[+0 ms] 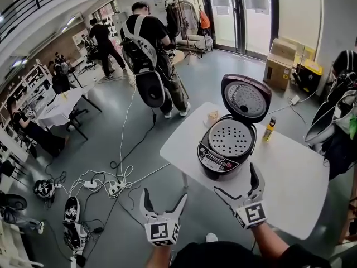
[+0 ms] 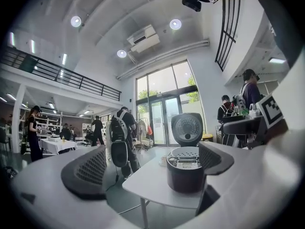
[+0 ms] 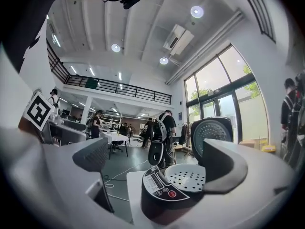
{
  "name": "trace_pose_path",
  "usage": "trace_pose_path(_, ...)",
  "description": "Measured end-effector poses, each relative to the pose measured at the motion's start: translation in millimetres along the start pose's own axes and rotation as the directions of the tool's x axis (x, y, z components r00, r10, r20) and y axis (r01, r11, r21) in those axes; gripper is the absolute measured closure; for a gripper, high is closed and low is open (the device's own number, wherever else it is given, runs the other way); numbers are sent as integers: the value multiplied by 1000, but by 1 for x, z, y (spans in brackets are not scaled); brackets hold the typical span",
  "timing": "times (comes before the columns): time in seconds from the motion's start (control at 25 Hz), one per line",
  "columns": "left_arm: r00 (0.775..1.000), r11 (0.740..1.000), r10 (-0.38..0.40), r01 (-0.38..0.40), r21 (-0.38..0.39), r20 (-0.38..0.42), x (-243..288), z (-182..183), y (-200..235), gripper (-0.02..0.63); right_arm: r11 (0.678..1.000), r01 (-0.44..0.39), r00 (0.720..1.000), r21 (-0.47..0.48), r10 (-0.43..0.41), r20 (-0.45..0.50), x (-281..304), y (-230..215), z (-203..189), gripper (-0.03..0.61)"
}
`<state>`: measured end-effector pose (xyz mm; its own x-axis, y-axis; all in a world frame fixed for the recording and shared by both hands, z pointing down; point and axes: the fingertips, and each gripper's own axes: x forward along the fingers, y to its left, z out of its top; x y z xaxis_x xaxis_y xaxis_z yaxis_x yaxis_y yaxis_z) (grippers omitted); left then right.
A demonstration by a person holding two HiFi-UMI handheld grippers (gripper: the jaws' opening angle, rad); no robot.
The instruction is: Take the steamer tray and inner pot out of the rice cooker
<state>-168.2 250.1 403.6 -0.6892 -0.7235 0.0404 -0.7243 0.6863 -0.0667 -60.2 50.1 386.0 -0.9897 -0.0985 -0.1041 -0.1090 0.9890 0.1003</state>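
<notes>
Wide and empty, the left tongs [image 1: 164, 194] and right tongs [image 1: 235, 178] risk a shallow pinch on the white perforated steamer tray [image 1: 230, 137] slipping and jolting the dark round rice cooker [image 1: 215, 162].

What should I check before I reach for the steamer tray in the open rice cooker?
1. Dark round lid of the black rice cooker raised: ok.
2. White perforated steamer tray uncovered on top: ok.
3. Left gripper open, empty: ok.
4. Right gripper open, empty: ok.
5. Inner pot seated under tray: cannot tell.
6. Small yellow bottle stands apart from cooker: ok.
</notes>
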Motion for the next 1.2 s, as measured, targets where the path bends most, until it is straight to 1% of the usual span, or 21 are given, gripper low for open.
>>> trace_pose_path(0.24,998,998,-59,59,4,-18,52,0,-11,21,998,54,998,11,-54,-22,20,-37,-10,-14)
trace_pose_path(0.48,991,992,-129,128,-4,-21,113,-7,-11,21,987,162,987,6,-162,-4,46,-74,-15,-14)
trace_pose_path(0.56,986,986,-166,165,-13,-21,137,-8,-13,21,980,200,980,1,-200,-8,56,-85,-17,-14)
trace_pose_path(0.72,966,966,-258,258,-9,-15,191,-5,-18,21,966,255,966,-41,-256,-22,84,-106,-20,-14)
trace_pose_path(0.8,952,953,-304,303,-26,-28,219,-5,-16,23,960,276,960,-48,-278,-42,99,-114,-24,-14)
trace_pose_path(0.88,932,931,-361,359,-64,-31,245,-3,-19,23,947,316,945,-55,-320,-68,107,-124,-27,-14)
trace_pose_path(0.96,908,907,-418,416,-73,-25,270,2,-24,23,928,367,925,-59,-371,-86,115,-137,-29,-14)
trace_pose_path(1.08,871,870,-491,489,-64,-26,304,7,-30,26,898,435,893,-64,-440,-100,127,-151,-31,-14)
trace_pose_path(1.2,828,828,-560,557,-64,-39,332,5,-38,26,869,490,859,-70,-495,-132,136,-161,-41,-12)
